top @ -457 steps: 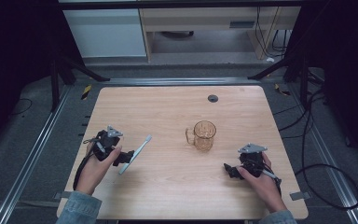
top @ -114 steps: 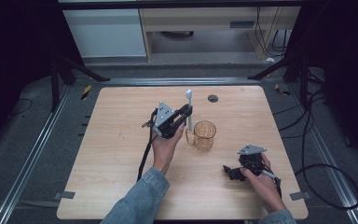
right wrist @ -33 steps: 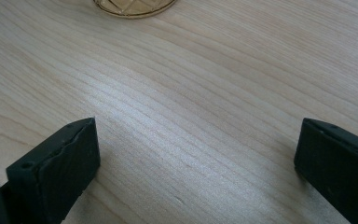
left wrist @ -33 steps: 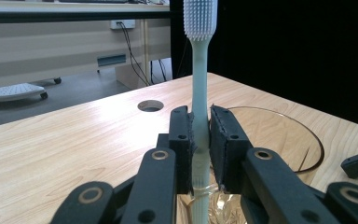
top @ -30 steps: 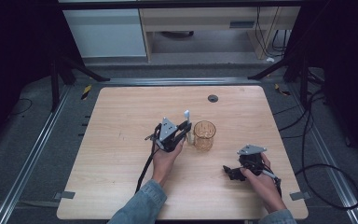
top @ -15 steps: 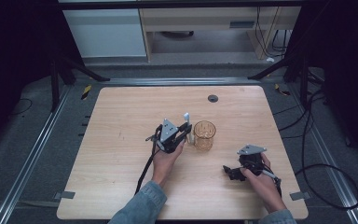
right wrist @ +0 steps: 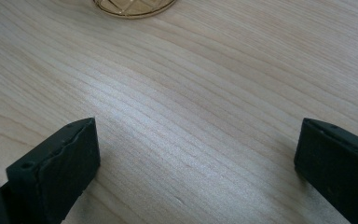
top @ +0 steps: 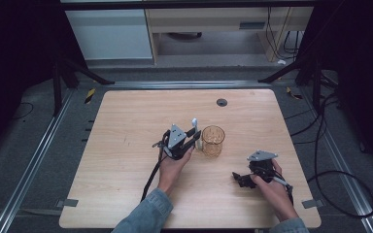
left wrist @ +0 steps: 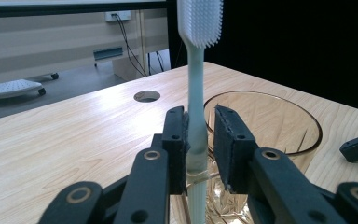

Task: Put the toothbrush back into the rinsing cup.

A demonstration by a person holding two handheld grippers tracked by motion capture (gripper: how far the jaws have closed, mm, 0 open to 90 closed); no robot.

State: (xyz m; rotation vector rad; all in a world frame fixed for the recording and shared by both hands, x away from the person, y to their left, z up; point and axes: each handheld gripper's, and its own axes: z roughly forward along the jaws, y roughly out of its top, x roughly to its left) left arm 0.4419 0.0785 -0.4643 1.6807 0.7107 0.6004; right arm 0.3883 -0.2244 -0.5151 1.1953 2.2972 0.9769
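Here the left gripper (top: 192,137) stands at nine o'clock of the amber glass cup (top: 212,141), its jaws just easing apart around the toothbrush (left wrist: 196,107); one pad touches the handle, the other shows a sliver of gap. The toothbrush stands upright, bristles at twelve, beside the cup's rim. The right gripper (right wrist: 196,172) rests wide open and empty at four o'clock.

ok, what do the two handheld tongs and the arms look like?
Both are black linkage tongs with flat rectangular pads and round pivot pins. The left tongs and the right tongs each carry a grey three-cornered plate on top and trail a black cable. A blue denim sleeve covers the left forearm, and a similar cuff shows at the right.
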